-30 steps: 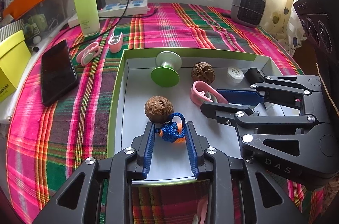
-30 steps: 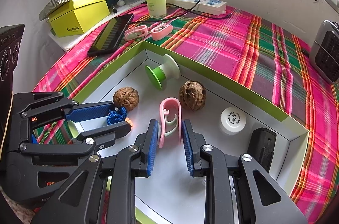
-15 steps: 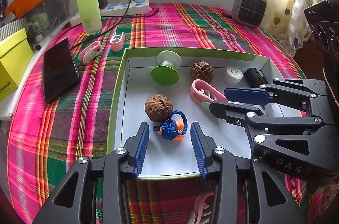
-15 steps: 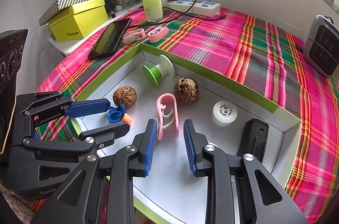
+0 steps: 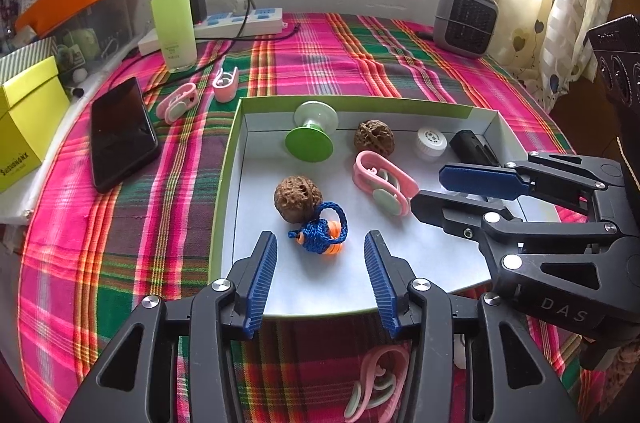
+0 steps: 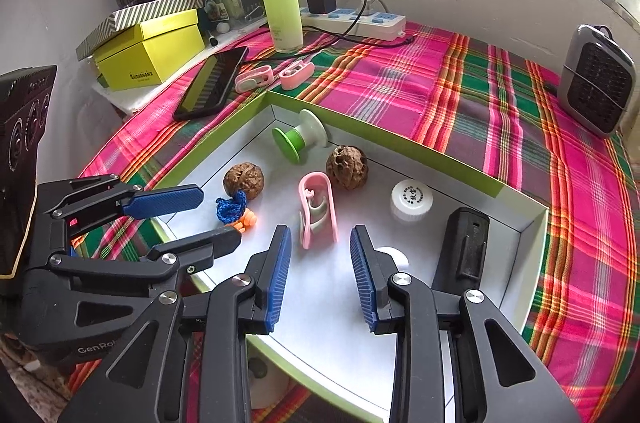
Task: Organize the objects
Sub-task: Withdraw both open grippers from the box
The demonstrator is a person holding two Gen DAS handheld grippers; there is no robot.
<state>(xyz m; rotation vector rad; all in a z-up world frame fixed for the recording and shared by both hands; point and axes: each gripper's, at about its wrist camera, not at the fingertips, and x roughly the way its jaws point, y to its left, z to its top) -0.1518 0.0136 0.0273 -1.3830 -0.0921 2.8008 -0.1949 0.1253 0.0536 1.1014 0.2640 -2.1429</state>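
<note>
A green-rimmed white box [image 5: 236, 127] [image 6: 520, 219] holds a blue-and-orange cord toy [image 5: 322, 233] [image 6: 234, 213], two walnuts [image 5: 298, 197] [image 5: 374, 139], a pink clip [image 5: 382, 181] [image 6: 318, 209], a green spool [image 5: 310, 139], a white cap [image 5: 431, 143] and a black block [image 6: 464, 247]. My left gripper [image 5: 320, 263] is open and empty, just behind the cord toy. My right gripper [image 6: 320, 263] is open and empty, just behind the pink clip.
Outside the box on the plaid cloth lie two pink clips [image 5: 178, 101] [image 5: 226, 85], a phone [image 5: 120, 133] and a green bottle [image 5: 174, 19]. A power strip [image 5: 240, 23] and a small heater [image 5: 466, 19] stand at the back. Another pink clip [image 5: 376, 383] lies under my left gripper.
Both grippers opened and drew back. The left let go of the cord toy and the right let go of the pink clip; both things now lie in the box.
</note>
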